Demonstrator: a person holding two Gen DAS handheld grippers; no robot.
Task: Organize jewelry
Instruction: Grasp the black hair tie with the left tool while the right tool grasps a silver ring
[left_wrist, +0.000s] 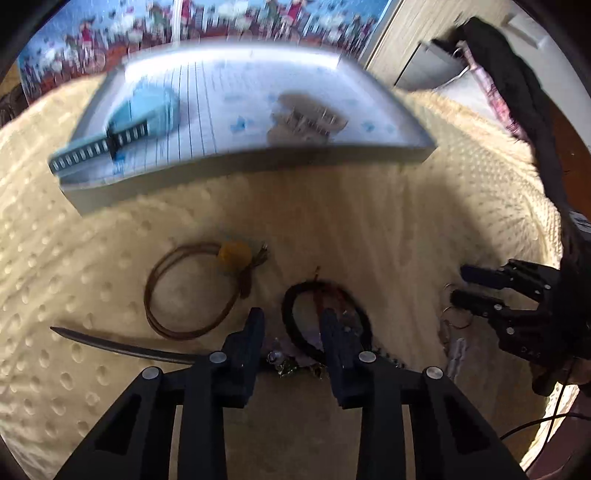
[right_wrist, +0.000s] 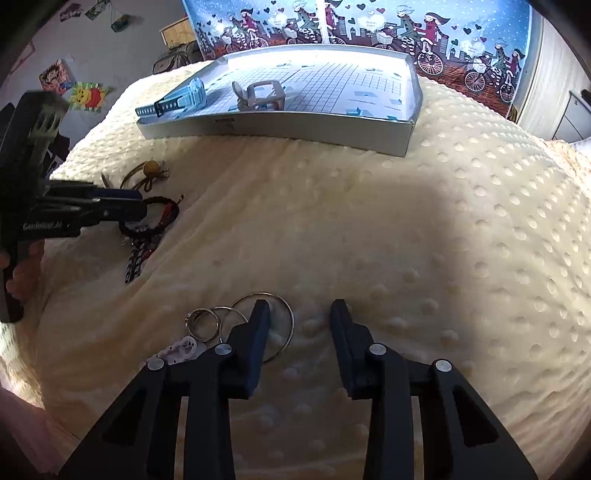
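The jewelry lies loose on a cream dotted blanket (right_wrist: 369, 229) over the bed: a black bracelet (left_wrist: 325, 317) under the left tongs (left_wrist: 291, 328), a brown cord bracelet (left_wrist: 192, 291) beside it, and metal rings (right_wrist: 258, 325) at the right tongs (right_wrist: 301, 317). Both tongs gape wide, holding nothing. Only the right view sharply shows the shallow box (right_wrist: 295, 129) holding a blue watch (right_wrist: 177, 99), a cartoon cyclist backdrop (right_wrist: 369, 26) and wall stickers (right_wrist: 88, 98).

We see a cream dimpled blanket (right_wrist: 369, 229), a light-blue watch (right_wrist: 184, 98) in a grey tray (right_wrist: 295, 129) with blue grid lines, a brown cord bracelet (left_wrist: 192, 291) with a mustard bead, and silver rings (right_wrist: 221, 321).
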